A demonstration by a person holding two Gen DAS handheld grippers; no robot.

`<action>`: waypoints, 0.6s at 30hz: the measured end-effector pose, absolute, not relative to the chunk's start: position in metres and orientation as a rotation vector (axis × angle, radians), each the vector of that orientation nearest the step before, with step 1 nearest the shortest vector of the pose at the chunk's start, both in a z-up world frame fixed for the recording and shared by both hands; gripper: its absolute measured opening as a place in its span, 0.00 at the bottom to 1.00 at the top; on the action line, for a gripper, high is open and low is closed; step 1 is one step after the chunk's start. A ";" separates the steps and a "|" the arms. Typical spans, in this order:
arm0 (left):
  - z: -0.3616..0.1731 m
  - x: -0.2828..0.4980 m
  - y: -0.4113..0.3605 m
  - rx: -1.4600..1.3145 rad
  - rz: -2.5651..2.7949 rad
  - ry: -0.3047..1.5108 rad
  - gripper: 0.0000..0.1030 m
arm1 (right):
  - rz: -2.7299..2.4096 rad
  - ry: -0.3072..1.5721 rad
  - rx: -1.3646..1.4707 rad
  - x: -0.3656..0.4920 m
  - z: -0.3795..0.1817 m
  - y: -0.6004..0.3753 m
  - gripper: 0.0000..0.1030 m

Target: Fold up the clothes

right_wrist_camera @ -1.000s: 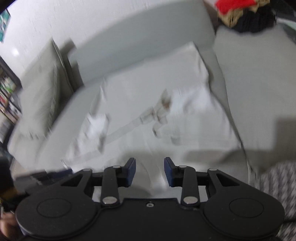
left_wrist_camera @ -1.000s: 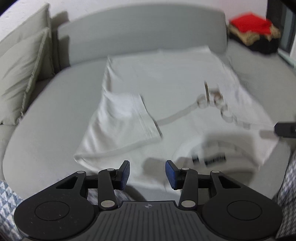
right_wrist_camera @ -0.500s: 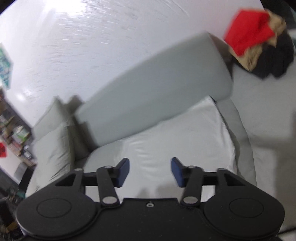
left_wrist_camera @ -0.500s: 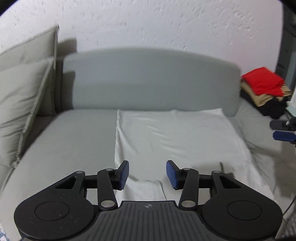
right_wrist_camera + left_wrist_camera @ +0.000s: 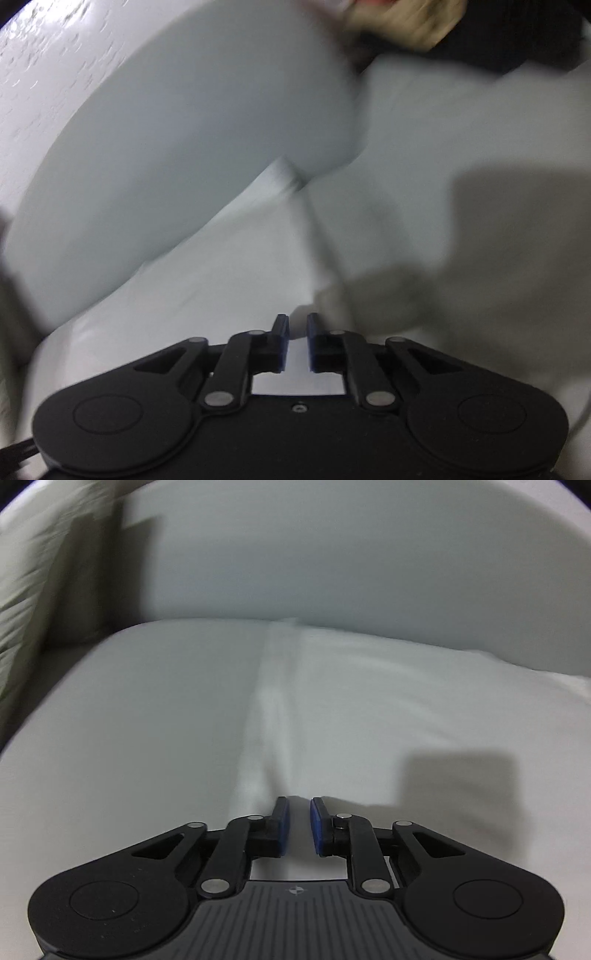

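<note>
A white garment lay spread on the grey sofa seat, its far edge running along the foot of the backrest. The left hand-held gripper sat low at the garment's left border, fingers drawn to a narrow gap with white cloth showing between and beneath them; whether they had pinched that cloth could not be told. The right hand-held gripper stood the same way at the garment's right side, narrow gap, cloth under it, grip uncertain, and its view was smeared by motion. At the upper right of that view a blurred pile of clothes rested on the sofa, tan and dark; whether folded was unclear.

As for progress, the visible part of the garment looked flat and single-layered, so most of its folding seemed left. Both grippers at opposite side edges suggested a fold was being taken up, though how many folds lay nearer the cameras stayed hidden.
</note>
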State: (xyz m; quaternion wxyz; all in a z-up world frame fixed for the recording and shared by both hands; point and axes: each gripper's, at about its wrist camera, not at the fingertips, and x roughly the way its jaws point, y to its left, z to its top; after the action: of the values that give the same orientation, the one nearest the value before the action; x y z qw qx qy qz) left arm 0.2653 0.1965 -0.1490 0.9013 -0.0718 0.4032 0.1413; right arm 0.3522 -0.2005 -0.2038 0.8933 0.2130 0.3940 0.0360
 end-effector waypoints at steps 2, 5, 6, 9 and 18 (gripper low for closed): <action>-0.152 0.267 0.207 -0.178 0.346 0.833 0.17 | -0.017 0.788 0.448 0.351 -0.210 -0.217 0.14; -0.150 0.271 0.217 -0.195 0.391 0.813 0.16 | 0.010 0.795 0.524 0.357 -0.209 -0.229 0.14; -0.143 0.273 0.213 -0.173 0.371 0.788 0.21 | 0.033 0.777 0.538 0.358 -0.204 -0.226 0.14; -0.139 0.290 0.199 -0.140 0.320 0.755 0.23 | 0.103 0.719 0.581 0.361 -0.188 -0.218 0.17; -0.159 0.367 0.150 -0.110 0.191 0.744 0.28 | 0.465 0.814 0.489 0.423 -0.203 -0.094 0.20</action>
State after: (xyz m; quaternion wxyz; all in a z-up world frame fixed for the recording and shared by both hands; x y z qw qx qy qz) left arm 0.3673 0.1499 -0.1593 0.9256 -0.0536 0.3629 0.0932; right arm 0.4234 -0.0940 -0.2034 0.8635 0.2332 0.3882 0.2218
